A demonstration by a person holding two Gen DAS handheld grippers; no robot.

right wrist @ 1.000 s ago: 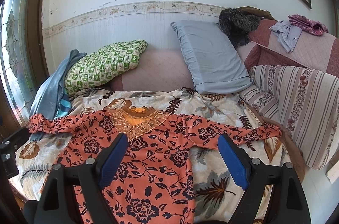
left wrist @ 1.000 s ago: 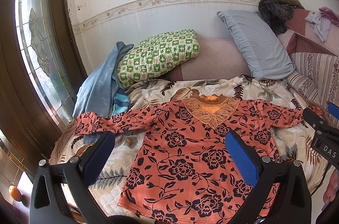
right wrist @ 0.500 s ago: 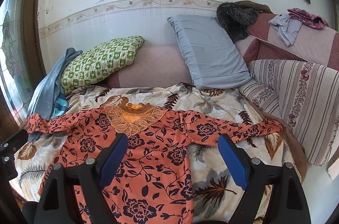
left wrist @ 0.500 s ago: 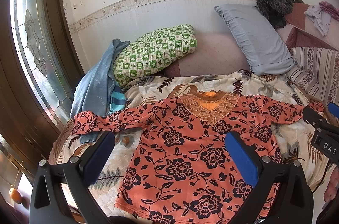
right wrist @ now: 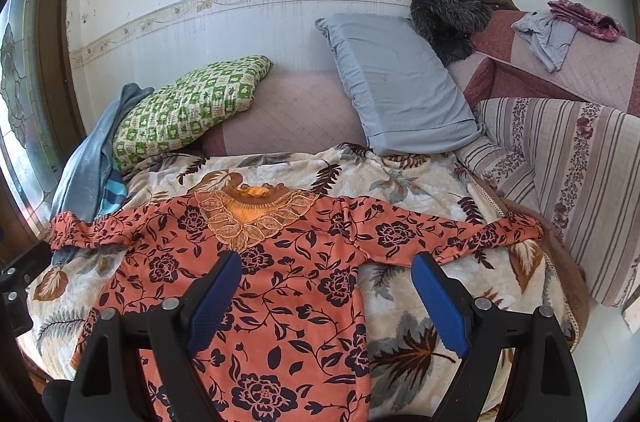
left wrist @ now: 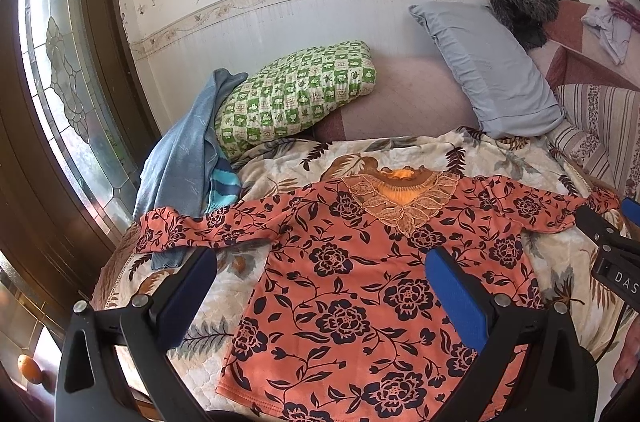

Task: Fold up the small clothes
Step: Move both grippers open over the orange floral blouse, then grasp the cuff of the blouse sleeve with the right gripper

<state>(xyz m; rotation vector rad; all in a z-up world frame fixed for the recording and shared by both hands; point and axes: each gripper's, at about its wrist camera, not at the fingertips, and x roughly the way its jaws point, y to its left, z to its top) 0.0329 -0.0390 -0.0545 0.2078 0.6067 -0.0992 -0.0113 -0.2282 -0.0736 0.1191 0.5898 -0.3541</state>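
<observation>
An orange blouse with dark flowers (left wrist: 360,282) (right wrist: 280,282) lies flat, front up, on a leaf-print bedspread (left wrist: 280,166) (right wrist: 420,182), both long sleeves spread sideways. My left gripper (left wrist: 320,270) hovers open above its left half, nothing between the blue pads. My right gripper (right wrist: 326,270) hangs open over the blouse's right side near the armpit, empty too. The right gripper's body (left wrist: 608,242) shows at the right edge of the left wrist view. The left sleeve's cuff (left wrist: 160,230) rests on a blue garment.
A green checked pillow (left wrist: 296,94) and a grey pillow (right wrist: 396,90) lean at the wall. A blue garment (left wrist: 184,158) drapes at the bed's left edge by a glass door (left wrist: 64,62). A striped cushion (right wrist: 568,182) and loose clothes (right wrist: 560,26) lie right.
Both grippers have drawn back and risen a little, so the blouse sits lower and more fully in view. The blouse has not moved, and both grippers stay open.
</observation>
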